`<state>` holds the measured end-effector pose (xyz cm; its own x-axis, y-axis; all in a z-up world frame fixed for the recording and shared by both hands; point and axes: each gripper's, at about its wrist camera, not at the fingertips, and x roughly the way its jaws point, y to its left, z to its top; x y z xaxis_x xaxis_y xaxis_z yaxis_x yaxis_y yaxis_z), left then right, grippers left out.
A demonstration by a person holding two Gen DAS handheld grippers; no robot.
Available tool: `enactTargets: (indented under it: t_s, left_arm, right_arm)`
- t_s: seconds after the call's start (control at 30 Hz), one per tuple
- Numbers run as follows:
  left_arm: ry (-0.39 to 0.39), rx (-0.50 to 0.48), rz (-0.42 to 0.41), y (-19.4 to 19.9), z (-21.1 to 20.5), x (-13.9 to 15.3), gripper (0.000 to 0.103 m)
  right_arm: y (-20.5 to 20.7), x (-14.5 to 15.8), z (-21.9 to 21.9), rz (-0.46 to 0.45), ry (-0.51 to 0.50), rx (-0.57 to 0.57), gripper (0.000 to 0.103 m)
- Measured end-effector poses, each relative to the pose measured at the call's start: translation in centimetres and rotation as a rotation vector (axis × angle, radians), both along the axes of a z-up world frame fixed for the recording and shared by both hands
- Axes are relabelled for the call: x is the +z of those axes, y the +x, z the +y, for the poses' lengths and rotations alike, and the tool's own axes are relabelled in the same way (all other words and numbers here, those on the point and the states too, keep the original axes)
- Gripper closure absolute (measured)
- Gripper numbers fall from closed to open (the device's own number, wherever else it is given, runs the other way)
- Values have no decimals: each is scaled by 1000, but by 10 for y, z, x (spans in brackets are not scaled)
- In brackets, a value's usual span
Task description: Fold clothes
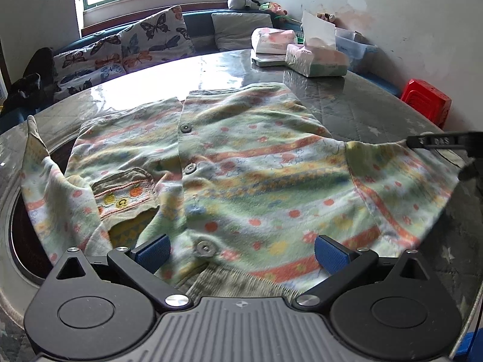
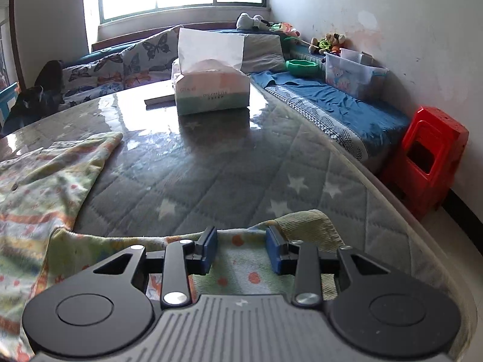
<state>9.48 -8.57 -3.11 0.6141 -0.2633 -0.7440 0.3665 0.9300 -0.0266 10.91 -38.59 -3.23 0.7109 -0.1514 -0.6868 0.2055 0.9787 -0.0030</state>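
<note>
On table (image 2: 211, 166), cardigan (image 1: 241, 166) lying flat; left gripper (image 1: 241, 253) hovering wide, right gripper (image 2: 241, 249) straddling sleeve cuff (image 2: 308, 223), part-open w/ no grip. Pinch cuff firmly, fold inward.

Pastel-striped, fruit-dotted cardigan (image 1: 241, 163); grey star-quilted table cover (image 2: 226, 175); red stool (image 2: 428, 157).

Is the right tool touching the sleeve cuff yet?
Cannot tell. In the right wrist view the right tool hangs open over the sleeve, cuff just beyond its right finger, but no contact or gap shows plainly.
</note>
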Motion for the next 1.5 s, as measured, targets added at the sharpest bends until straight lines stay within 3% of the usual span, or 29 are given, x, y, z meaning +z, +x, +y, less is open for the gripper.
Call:
enactTargets:
  t_s: [0.13,0.27,0.47,0.57,0.8,0.87,0.9,0.97,1.0,1.03,1.1,1.3,1.5]
  left_arm:
    - [-59,39,-25,3,19,17,0]
    - [-51,173,-88,28,54,34,0]
    - [41,385,-208,76,114,45,1]
    - [69,460,-226,101,138,44,3]
    - [101,519,-227,146,165,33,7]
    - [109,526,-205,157,168,26,13]
    - [110,530,-193,161,170,23,23]
    - [98,532,-170,165,175,17,43]
    - [78,529,-157,165,178,15,67]
    - [60,529,-155,162,182,15,83]
    - [25,529,-150,156,189,16,94]
    - [3,589,-207,115,214,31,99]
    - [-17,694,-268,57,253,48,100]
  right_arm:
    - [5,6,4,0,-2,10,67]
    - [-1,15,21,-25,2,72,66]
    - [-2,27,52,-40,28,184,65]
    - [-1,30,68,-43,33,232,63]
    - [1,32,96,-33,35,318,62]
    - [2,31,101,-29,38,330,62]
    - [2,31,102,-28,39,333,62]
    - [1,31,105,-29,39,340,62]
    - [0,31,105,-31,40,345,62]
    - [-1,31,106,-33,40,349,62]
    - [-2,32,108,-37,42,357,62]
    - [-10,38,120,-60,50,416,62]
    - [-23,48,149,-62,69,578,62]
